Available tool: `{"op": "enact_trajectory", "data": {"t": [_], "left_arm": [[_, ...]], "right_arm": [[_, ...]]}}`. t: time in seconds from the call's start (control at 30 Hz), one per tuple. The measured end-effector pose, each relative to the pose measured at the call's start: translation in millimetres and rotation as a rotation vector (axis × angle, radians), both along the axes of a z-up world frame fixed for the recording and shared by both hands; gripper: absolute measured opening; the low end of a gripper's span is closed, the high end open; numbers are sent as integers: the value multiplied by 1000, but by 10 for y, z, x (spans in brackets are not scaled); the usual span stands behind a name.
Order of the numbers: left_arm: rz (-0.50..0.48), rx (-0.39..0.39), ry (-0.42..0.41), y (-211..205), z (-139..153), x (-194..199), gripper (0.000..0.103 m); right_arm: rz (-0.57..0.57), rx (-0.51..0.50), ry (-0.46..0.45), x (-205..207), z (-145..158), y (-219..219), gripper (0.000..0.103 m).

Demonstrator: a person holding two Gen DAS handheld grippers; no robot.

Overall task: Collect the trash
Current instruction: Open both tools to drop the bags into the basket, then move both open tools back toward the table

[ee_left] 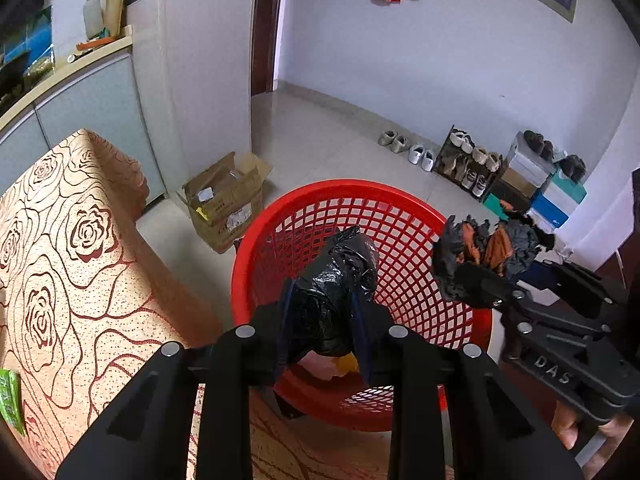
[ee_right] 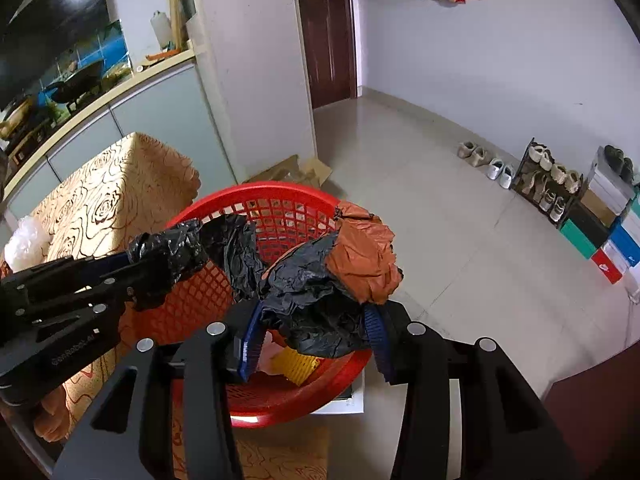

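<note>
A red mesh basket (ee_left: 320,188) (ee_right: 272,192) stands at the table's edge, with yellow and pale scraps (ee_right: 298,364) at its bottom. My left gripper (ee_left: 322,292) is shut on a crumpled black plastic bag (ee_left: 344,264), held above the basket's inside. In the right wrist view that left gripper (ee_right: 140,264) reaches in from the left with the black bag (ee_right: 224,240) over the rim. My right gripper (ee_right: 314,312) is shut on a crumpled black and orange wad (ee_right: 360,256) above the basket's near side. From the left wrist view, the right gripper (ee_left: 476,280) and its wad (ee_left: 476,240) sit just past the right rim.
The table's rose-patterned cloth (ee_left: 80,240) lies to the left, with a green packet (ee_left: 10,400) and a white plastic lump (ee_right: 24,240) on it. An open cardboard box (ee_left: 228,200) sits on the floor behind the basket. A shoe rack (ee_left: 472,164) and stacked shoe boxes (ee_left: 540,188) line the far wall.
</note>
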State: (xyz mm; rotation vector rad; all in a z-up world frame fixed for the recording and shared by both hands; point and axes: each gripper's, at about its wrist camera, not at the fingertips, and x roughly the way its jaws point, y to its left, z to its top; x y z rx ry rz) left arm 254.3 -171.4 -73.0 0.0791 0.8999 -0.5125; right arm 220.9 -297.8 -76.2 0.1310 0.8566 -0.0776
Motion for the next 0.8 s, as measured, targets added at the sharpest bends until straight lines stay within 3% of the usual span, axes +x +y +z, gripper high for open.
{"op": "enact_trajectory", "data": {"t": [0.13, 0.2, 0.27, 0.43, 0.8], "left_arm": [[-13, -3, -4, -36, 26, 0, 36], [-13, -7, -7, -36, 40, -4, 50], [-10, -16, -1, -23, 42, 3, 57], [-5, -23, 4, 36, 62, 5, 60], [83, -19, -76, 282, 294, -175, 64]], "right_arm": [[11, 6, 7, 22, -24, 14, 47], [17, 10, 9, 28, -37, 21, 49], [20, 12, 8, 31, -41, 26, 51], [16, 16, 3, 12, -35, 36, 59], [1, 14, -49, -125, 129, 36, 59]]}}
